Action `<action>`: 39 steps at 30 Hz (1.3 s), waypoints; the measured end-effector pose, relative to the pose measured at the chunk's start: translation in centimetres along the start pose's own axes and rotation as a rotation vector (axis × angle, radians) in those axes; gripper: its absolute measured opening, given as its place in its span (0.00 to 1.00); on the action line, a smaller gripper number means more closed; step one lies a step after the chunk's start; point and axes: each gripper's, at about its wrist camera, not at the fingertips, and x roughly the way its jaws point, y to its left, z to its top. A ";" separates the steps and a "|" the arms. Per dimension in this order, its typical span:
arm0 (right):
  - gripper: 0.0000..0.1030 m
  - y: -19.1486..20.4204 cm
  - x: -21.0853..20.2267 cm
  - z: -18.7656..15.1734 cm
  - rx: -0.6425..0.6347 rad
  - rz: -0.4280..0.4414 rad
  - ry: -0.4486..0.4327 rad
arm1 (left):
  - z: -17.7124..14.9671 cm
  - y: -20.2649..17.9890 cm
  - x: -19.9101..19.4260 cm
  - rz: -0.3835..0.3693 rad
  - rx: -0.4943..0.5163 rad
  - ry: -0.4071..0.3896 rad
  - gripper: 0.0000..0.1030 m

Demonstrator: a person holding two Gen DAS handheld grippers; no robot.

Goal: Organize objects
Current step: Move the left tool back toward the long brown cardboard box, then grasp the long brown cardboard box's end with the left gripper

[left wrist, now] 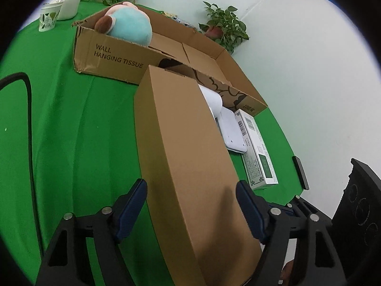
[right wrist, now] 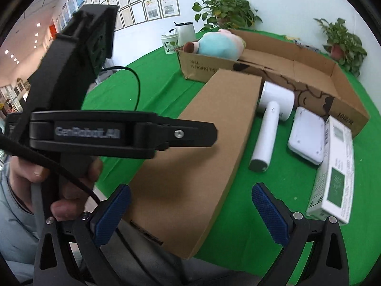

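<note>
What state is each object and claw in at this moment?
Long brown box: closed, lying flat, between left claw's fingers.
Big carton: open.
Plush toy: inside carton.
Left claw: open around box.
Right claw: open, holding nothing.

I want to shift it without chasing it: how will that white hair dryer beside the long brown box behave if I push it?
The white hair dryer would likely pivot rather than roll far: its handle juts out from the round barrel and rests on the green cloth. The smooth plastic probably slips in a pinch. The cloth may bunch under it.
</note>
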 end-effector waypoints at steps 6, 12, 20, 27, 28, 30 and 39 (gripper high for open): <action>0.99 1.1 0.7 -0.4 0.020 0.033 0.034 | -0.8 -0.1 0.2 -0.024 0.020 0.044 0.66; 1.00 1.9 1.4 -0.2 0.022 0.012 0.059 | -1.4 0.4 -0.2 -0.056 -0.008 0.052 0.64; 1.00 2.7 2.3 0.3 0.037 -0.066 0.064 | -2.0 1.3 -1.7 -0.094 -0.037 0.040 0.46; 1.00 3.0 2.3 -0.2 0.050 -0.105 0.040 | -2.5 1.8 -1.8 -0.137 -0.064 0.056 0.45; 1.00 3.0 2.2 -0.3 0.050 -0.108 0.034 | -2.6 1.6 -1.6 -0.136 -0.062 0.057 0.45; 0.99 2.8 2.1 -0.6 0.047 -0.108 0.021 | -2.7 1.3 -1.7 -0.129 -0.052 0.055 0.45; 0.93 2.6 0.7 -0.8 0.042 -0.054 -0.035 | -3.1 0.3 -4.4 -0.070 -0.034 0.002 0.45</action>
